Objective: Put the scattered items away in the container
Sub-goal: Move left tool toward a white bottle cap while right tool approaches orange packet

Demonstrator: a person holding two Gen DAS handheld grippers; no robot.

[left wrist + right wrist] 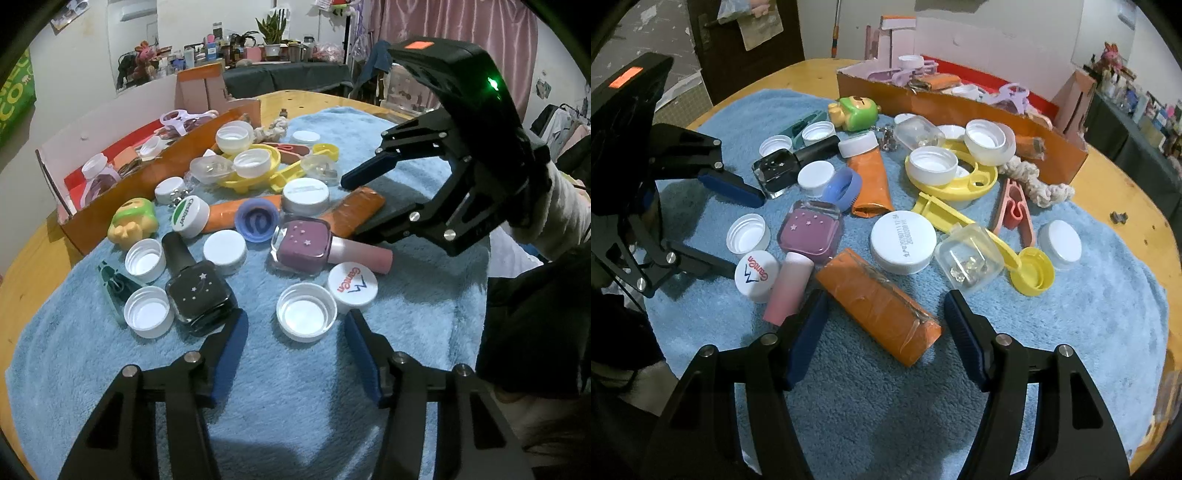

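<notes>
Scattered items lie on a blue towel point(295, 387). An orange cardboard box point(122, 199) holds several items at the far side; it also shows in the right wrist view point(960, 107). My left gripper point(293, 332) is open, its jaws either side of an upturned white cap point(306, 317), close to a black nail polish bottle point(197, 291). My right gripper point(882, 314) is open, its jaws astride an orange wrapped bar point(879, 306). A purple nail polish bottle point(809, 236) with a pink cap and a white printed lid point(755, 275) lie between the grippers.
Yellow plastic pieces point(960, 184), white caps and jars point(903, 242), a clear box of beads point(969, 258), an orange tube point(871, 181), a green toy point(855, 110), pink clip point(1015, 210) and a rope point(1038, 181) crowd the towel. Wooden table edge point(1126, 192) surrounds it.
</notes>
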